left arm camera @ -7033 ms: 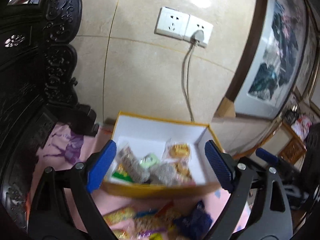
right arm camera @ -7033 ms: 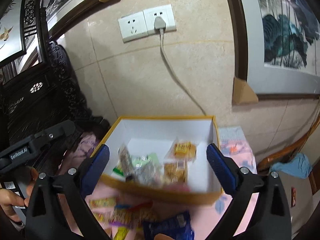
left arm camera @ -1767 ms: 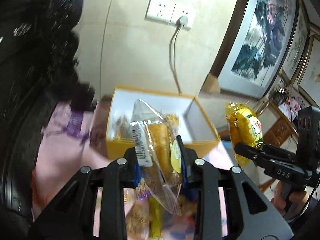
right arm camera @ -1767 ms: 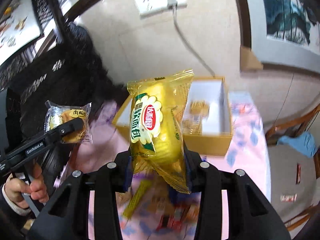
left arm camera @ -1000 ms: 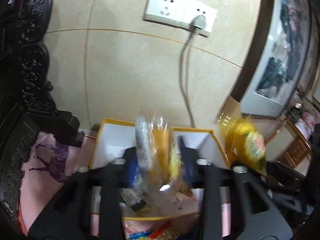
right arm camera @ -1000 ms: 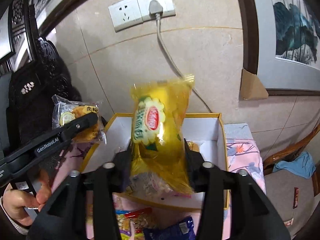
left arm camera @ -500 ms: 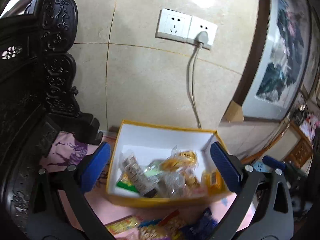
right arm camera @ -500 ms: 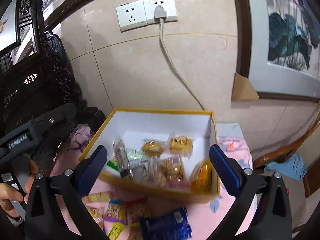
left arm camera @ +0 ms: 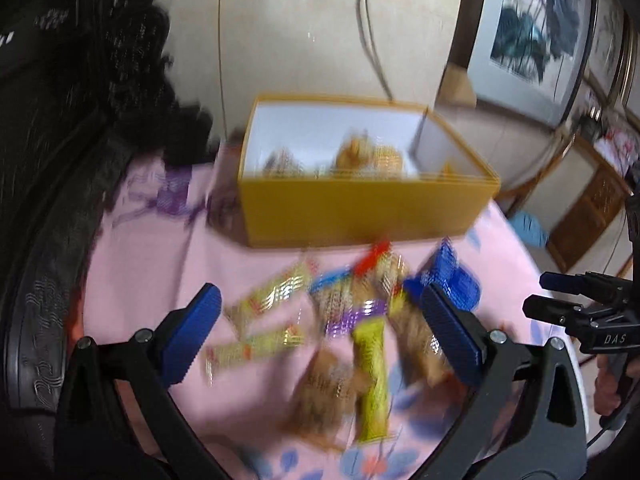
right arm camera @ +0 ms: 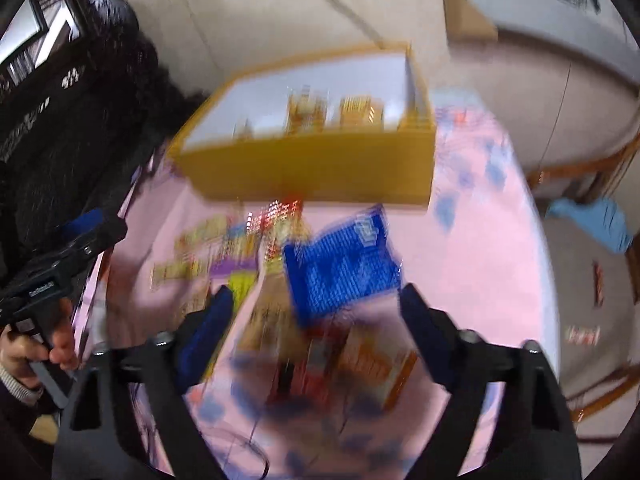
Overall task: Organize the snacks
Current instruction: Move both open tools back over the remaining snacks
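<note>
**Two empty claws over a scatter of loose snacks**

Two grippers hang above a table with a pink cloth [left arm camera: 132, 264], both views smeared by motion. At the left edge stands dark carved furniture [left arm camera: 60, 80]. The left gripper [left arm camera: 320, 336] has its blue pads spread wide apart with nothing between them; it sits over the near part of the cloth. Below and between its fingers lies the loose pile: two gold-foil bars [left arm camera: 272, 292] on the left, a purple-banded packet [left arm camera: 356, 316] in the middle, a yellow-green stick pack [left arm camera: 372, 380] pointing toward the near edge, and a brown packet [left arm camera: 324, 392] beside it. A red-tipped wrapper [left arm camera: 374, 254] lies just in front of the yellow box [left arm camera: 360, 212], which stands at the far edge of the table against the tiled wall, with several wrapped snacks [left arm camera: 360, 156] inside; their kinds are too blurred to tell. A blue packet [right arm camera: 344, 268] lies right of the pile, near the box's right front corner. The right gripper [right arm camera: 316, 324] is likewise spread apart and empty, directly above that blue packet and an orange-brown packet [right arm camera: 372, 364] nearer the front edge.
</note>
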A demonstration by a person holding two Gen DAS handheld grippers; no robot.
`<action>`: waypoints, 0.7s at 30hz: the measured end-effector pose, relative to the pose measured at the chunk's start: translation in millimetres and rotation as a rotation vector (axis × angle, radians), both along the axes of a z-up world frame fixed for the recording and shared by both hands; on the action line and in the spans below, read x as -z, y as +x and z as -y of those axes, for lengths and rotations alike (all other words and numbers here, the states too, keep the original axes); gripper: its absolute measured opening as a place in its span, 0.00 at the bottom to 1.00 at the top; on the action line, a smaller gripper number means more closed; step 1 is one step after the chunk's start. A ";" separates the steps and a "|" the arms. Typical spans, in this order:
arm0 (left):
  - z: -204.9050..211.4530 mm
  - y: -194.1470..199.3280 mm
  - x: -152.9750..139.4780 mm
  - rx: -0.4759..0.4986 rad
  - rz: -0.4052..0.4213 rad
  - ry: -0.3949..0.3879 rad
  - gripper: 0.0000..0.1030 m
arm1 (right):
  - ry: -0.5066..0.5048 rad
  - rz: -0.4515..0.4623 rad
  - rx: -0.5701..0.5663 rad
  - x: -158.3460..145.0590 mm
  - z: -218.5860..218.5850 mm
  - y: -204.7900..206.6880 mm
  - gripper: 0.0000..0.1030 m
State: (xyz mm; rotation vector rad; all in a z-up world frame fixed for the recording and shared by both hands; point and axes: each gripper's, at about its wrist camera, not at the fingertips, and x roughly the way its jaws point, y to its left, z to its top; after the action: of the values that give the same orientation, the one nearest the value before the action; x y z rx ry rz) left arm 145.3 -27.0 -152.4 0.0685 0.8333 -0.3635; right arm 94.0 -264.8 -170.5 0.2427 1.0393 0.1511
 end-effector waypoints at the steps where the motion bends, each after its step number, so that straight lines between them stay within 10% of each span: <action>1: -3.4 -5.3 5.9 -0.002 -0.019 0.007 0.98 | 0.007 -0.020 -0.005 7.6 -4.1 -5.6 0.74; 12: -32.3 -46.0 39.3 -0.028 -0.137 0.044 0.98 | 0.085 -0.185 -0.061 69.0 -32.7 -8.3 0.46; 21: -33.3 -50.0 39.9 -0.035 -0.152 0.037 0.98 | 0.055 -0.177 0.023 71.7 -25.2 1.4 0.45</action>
State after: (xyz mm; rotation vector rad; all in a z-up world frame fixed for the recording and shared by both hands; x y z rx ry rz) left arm 95.2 6.3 -192.3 0.0607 0.9904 -0.3228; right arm 95.3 -239.6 -242.2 0.3216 1.2092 0.1393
